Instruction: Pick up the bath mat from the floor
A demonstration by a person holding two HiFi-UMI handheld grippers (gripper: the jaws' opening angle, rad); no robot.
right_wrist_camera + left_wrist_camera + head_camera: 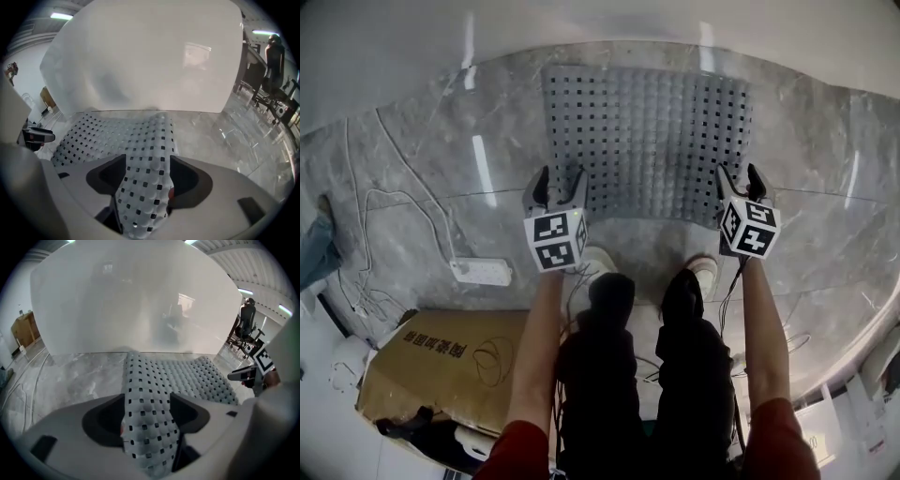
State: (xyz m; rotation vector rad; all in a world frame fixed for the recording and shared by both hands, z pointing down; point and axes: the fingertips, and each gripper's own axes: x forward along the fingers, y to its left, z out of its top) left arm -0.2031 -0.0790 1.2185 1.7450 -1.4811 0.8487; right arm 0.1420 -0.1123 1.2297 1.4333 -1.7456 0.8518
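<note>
With left claw (558, 186) and right claw (741, 180) both spread around loose near corners of the bath mat (647, 131), otherwise flat on the floor (422, 178), clamp before raising, or expect corners slipping free, one side dragging.

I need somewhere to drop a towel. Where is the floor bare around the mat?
Bare floor lies right of the mat, and in a strip between the mat and the cables. Crowded: power strip, cables and box at left; shoes, left gripper and right gripper along the mat's near edge.
</note>
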